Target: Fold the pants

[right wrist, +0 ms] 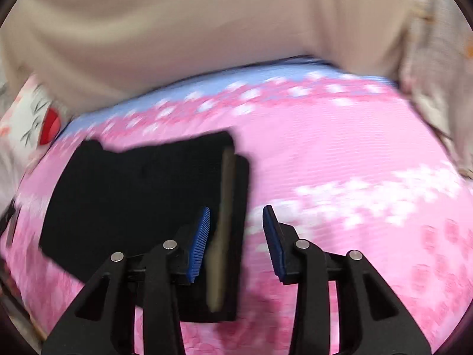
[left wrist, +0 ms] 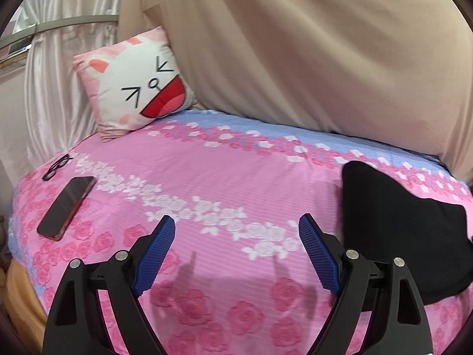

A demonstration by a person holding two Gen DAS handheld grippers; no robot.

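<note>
The black pants (right wrist: 133, 201) lie folded into a compact rectangle on the pink floral bedspread (right wrist: 340, 148), with the waistband's tan inner lining (right wrist: 226, 207) showing at the right edge. In the left wrist view the pants (left wrist: 399, 230) lie at the right. My left gripper (left wrist: 236, 224) is open and empty above the bedspread (left wrist: 207, 177), left of the pants. My right gripper (right wrist: 236, 216) is open and empty, its left finger over the pants' right edge. The right wrist view is motion-blurred.
A phone (left wrist: 66, 207) and black glasses (left wrist: 56, 165) lie at the bed's left side. A cartoon pillow (left wrist: 133, 85) leans at the back left. A beige curtain (left wrist: 295, 44) hangs behind the bed, and a white curtain (left wrist: 59, 88) hangs at the left.
</note>
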